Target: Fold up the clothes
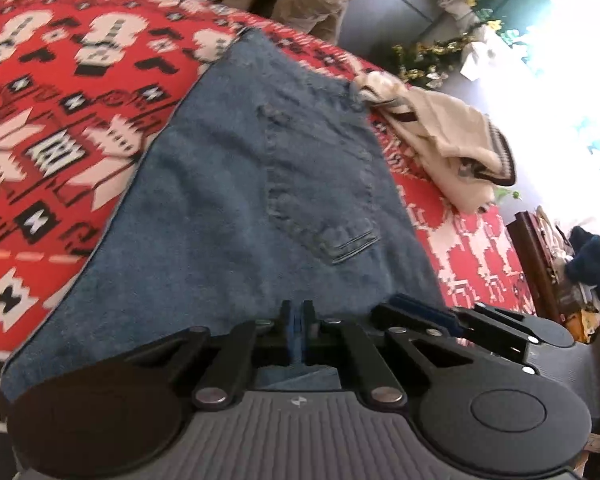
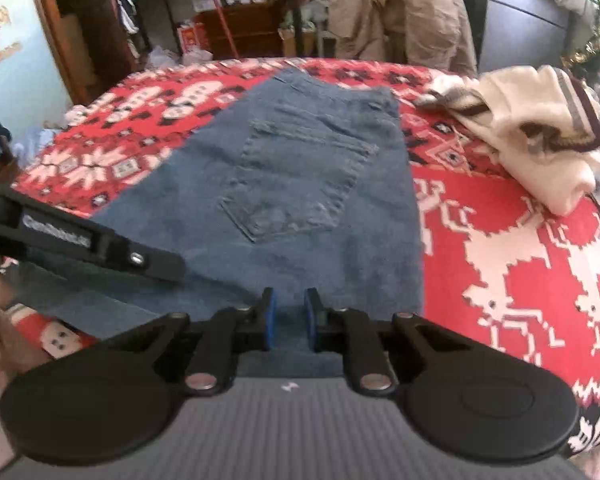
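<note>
- Jeans [image 1: 228,184] lie flat on the red patterned blanket [image 1: 48,128], near hem at both grippers.
- Left gripper [image 1: 299,334]: jaws pressed together, pinching the denim's near edge.
- Right gripper [image 2: 291,320]: jaws narrowly apart, denim between them; whether the pads press on it I cannot tell.
- Cream sweater [image 2: 532,132] sits crumpled just beside the jeans' far right corner.
- Bare blanket shows left and right of the jeans.

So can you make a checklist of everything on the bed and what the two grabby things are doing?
Surface: bed with red patterned blanket.
Job's things: jeans spread flat, back pocket up; cream sweater crumpled beside them, apart.
Clutter: nothing seen on the blanket.
Grippers: left tool shut on the jeans' near edge; right tool narrowly open over the same edge.
Cables: nothing seen.
Surroundings: crowded shelves, tan coat hanging behind.
</note>
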Demonstrator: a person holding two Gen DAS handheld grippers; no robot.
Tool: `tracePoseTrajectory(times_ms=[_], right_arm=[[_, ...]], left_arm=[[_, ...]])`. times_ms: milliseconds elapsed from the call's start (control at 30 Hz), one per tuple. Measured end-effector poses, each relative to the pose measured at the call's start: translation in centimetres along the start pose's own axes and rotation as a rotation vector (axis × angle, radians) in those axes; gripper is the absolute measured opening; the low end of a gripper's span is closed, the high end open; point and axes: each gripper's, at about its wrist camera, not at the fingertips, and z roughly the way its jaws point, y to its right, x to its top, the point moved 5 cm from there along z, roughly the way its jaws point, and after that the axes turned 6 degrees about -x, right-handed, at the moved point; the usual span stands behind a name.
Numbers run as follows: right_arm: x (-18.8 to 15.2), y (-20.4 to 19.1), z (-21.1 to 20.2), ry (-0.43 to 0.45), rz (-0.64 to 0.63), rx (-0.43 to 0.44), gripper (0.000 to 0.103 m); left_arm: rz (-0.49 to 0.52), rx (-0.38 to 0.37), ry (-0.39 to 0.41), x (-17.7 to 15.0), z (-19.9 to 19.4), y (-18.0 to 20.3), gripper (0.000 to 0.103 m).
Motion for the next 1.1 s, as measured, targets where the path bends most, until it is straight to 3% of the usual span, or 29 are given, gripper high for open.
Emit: tracePoseTrajectory(times_ms=[133, 267, 467, 600, 800, 967, 1100], right_arm=[[1.2, -1.5, 0.8, 0.020, 0.003, 0.031, 0.017], [0.0, -2.2, 1.1, 0.017, -0.041, 0.023, 0.017], [-1.5, -0.5, -0.9, -0.008, -0.013, 0.046, 0.017], [0.6, 2.2, -1.3, 0.050, 0.033, -0.029, 0.017], [3.1, 5.3, 1.7, 0.074, 0.098, -0.098, 0.016], [1.5, 5.4, 2.3, 0.060, 0.089, -0.113, 0.016], [-0.7, 5.2, 0.5, 0.046, 0.059, -0.097, 0.016]], left_arm=[[0.023, 0.020, -0.006, 0.1, 1.0, 0.3, 0.002], [0.018, 0.007, -0.024, -1.1, 0.7, -0.3, 0.003], [0.041, 0.042, -0.007, -1.4, -0.8, 0.1, 0.004], [0.040, 0.079, 0.050, 0.6, -1.4, -0.3, 0.004], [-0.007, 0.164, 0.057, 2.8, -0.2, -2.6, 0.004], [-0.014, 0.159, 0.052, 2.3, -0.5, -3.1, 0.004], [0.003, 0.166, 0.030, 1.9, -1.0, -2.9, 0.004]])
